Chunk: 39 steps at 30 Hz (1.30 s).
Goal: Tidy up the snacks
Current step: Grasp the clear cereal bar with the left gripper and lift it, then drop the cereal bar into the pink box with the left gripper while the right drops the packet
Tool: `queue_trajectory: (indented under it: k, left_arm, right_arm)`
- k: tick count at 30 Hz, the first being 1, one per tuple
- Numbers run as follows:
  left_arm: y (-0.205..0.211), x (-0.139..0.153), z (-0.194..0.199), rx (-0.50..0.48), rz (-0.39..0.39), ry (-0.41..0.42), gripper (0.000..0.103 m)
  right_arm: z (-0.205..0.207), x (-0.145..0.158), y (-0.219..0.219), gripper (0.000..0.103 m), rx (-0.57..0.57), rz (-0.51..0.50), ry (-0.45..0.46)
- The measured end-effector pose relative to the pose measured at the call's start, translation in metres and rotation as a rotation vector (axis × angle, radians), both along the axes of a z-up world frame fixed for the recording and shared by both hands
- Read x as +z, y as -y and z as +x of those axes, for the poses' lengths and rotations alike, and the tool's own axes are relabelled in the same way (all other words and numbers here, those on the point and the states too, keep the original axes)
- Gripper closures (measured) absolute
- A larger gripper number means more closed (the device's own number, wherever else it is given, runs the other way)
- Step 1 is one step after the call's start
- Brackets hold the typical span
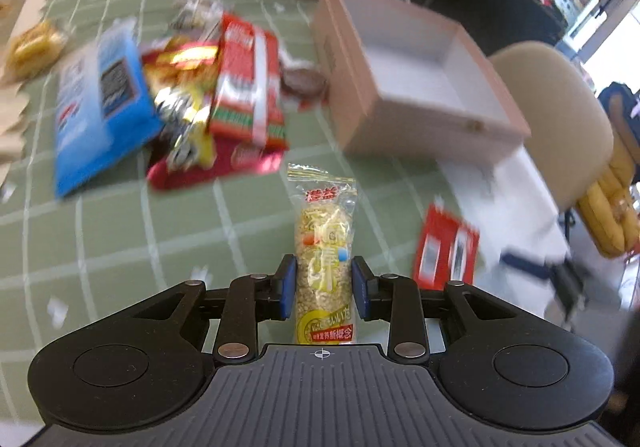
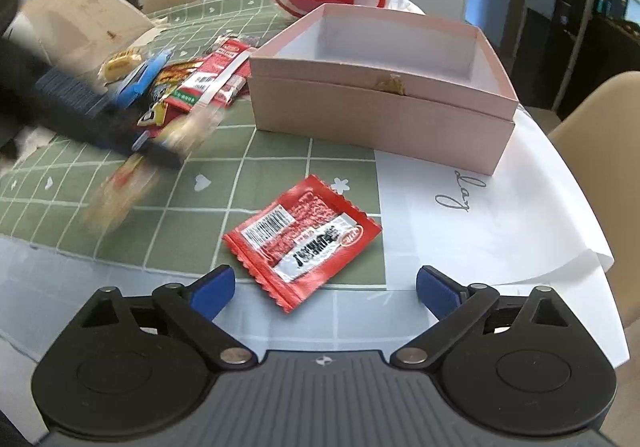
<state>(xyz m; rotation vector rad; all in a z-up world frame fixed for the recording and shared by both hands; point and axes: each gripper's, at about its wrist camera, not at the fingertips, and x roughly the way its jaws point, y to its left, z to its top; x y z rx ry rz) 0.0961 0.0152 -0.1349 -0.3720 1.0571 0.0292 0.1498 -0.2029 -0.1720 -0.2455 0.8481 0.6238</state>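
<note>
In your left wrist view, the left gripper (image 1: 324,287) clamps a clear oat bar (image 1: 324,259); the snack pile (image 1: 172,95) beyond blurs on green checked cloth (image 1: 120,231). In your right wrist view, the right gripper (image 2: 325,291) gapes empty over a red sachet (image 2: 300,239) near the pink box (image 2: 380,107).
</note>
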Motion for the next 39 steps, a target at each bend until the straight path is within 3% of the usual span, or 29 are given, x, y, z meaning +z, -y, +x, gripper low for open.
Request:
queue_trajectory:
  k: [7, 9, 16, 21, 25, 27, 29, 30, 31, 33, 35, 39]
  left_arm:
    - [-0.014, -0.008, -0.033, 0.031, 0.035, -0.037, 0.069]
    - [-0.019, -0.010, -0.034, 0.029, 0.022, -0.034, 0.069]
    - [-0.022, -0.005, -0.042, 0.003, -0.006, -0.021, 0.069]
    - [-0.019, -0.006, -0.041, -0.025, -0.007, -0.015, 0.069]
    - [-0.016, -0.006, -0.042, -0.041, 0.011, -0.005, 0.069]
    - [-0.015, -0.006, -0.044, -0.050, 0.020, 0.000, 0.069]
    - [-0.015, -0.006, -0.046, -0.049, 0.016, 0.007, 0.069]
    - [-0.016, -0.006, -0.048, -0.045, 0.009, 0.009, 0.069]
    - [-0.016, -0.006, -0.048, -0.040, 0.002, 0.010, 0.069]
    - [-0.018, -0.006, -0.050, -0.029, -0.014, 0.008, 0.069]
    - [-0.018, -0.006, -0.051, -0.023, -0.040, -0.003, 0.069]
    - [-0.017, 0.005, -0.054, -0.052, -0.118, 0.021, 0.070]
  right_arm:
    - [0.007, 0.002, -0.033, 0.005, -0.170, -0.044, 0.011]
    - [0.007, -0.002, -0.043, 0.007, -0.181, -0.080, 0.019]
    - [-0.027, 0.003, -0.034, 0.008, -0.168, -0.247, 0.171]
    - [-0.028, 0.015, -0.031, 0.010, -0.088, -0.140, 0.131]
    - [-0.003, 0.016, -0.034, 0.010, -0.070, -0.059, 0.084]
    - [0.013, 0.011, -0.032, 0.015, -0.083, -0.033, 0.007]
    - [0.023, 0.006, -0.031, 0.026, -0.095, -0.019, -0.058]
    - [0.023, 0.007, -0.031, 0.030, -0.092, -0.023, -0.051]
    - [0.022, 0.008, -0.033, 0.041, -0.078, -0.048, -0.047]
    - [0.015, 0.014, -0.036, 0.045, -0.037, -0.077, -0.047]
    - [0.007, 0.025, -0.033, 0.062, -0.002, -0.071, -0.055]
    - [-0.002, 0.055, -0.018, 0.063, 0.027, -0.022, -0.051]
